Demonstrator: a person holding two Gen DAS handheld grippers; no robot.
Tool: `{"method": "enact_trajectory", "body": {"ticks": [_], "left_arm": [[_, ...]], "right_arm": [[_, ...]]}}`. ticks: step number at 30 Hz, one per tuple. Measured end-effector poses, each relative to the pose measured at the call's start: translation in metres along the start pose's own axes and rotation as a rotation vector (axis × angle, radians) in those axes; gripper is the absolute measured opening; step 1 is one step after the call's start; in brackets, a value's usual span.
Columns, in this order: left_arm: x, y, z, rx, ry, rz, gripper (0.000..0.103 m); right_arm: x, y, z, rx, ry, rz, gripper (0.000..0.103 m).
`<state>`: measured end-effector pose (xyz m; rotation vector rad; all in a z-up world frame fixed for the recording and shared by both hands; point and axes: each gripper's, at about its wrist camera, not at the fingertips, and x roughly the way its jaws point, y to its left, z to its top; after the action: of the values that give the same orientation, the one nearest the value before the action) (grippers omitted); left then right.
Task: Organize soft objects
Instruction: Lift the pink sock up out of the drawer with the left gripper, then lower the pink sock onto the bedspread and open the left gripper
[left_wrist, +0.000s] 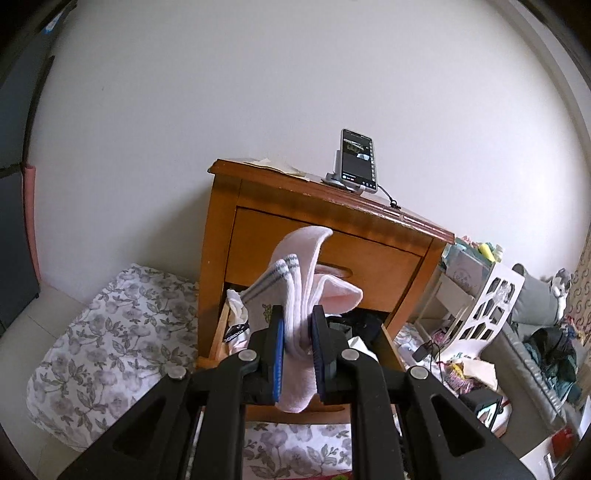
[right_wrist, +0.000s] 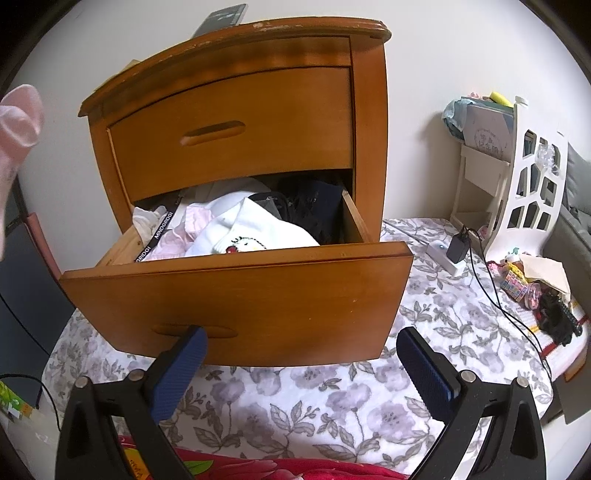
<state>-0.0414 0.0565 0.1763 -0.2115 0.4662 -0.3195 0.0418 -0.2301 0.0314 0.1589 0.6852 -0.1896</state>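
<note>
A wooden nightstand (right_wrist: 236, 147) stands before you on a floral quilt (right_wrist: 424, 314), its lower drawer (right_wrist: 236, 310) pulled out and full of clothes. Your left tongs (left_wrist: 297, 332) are clamped on pale pink socks (left_wrist: 306, 280), raised in front of the nightstand. Your right tongs (right_wrist: 301, 354) stand apart, empty, near the drawer front.

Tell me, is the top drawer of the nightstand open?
No, the top drawer sits shut and flush in the nightstand, while only the bottom drawer is pulled out, showing clothes.
</note>
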Motion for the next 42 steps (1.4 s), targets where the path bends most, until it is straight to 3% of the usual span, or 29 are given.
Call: {"method": "enact_trajectory", "body": {"ticks": [6, 17, 27, 42], "left_arm": [[0.01, 0.007, -0.023, -0.044, 0.116, -0.062, 0.014], [0.073, 0.012, -0.091, -0.078, 0.413, -0.033, 0.014], [0.119, 0.008, -0.127, -0.071, 0.516, 0.001, 0.014], [0.174, -0.001, -0.148, -0.01, 0.606, 0.059, 0.015]], "right_arm": [[0.0, 0.001, 0.0, -0.004, 0.0, -0.008, 0.103], [0.001, 0.002, 0.0, -0.014, 0.006, -0.011, 0.103], [0.002, 0.002, -0.001, -0.014, 0.012, -0.005, 0.103], [0.008, 0.004, 0.0, -0.029, 0.041, 0.0, 0.103]]}}
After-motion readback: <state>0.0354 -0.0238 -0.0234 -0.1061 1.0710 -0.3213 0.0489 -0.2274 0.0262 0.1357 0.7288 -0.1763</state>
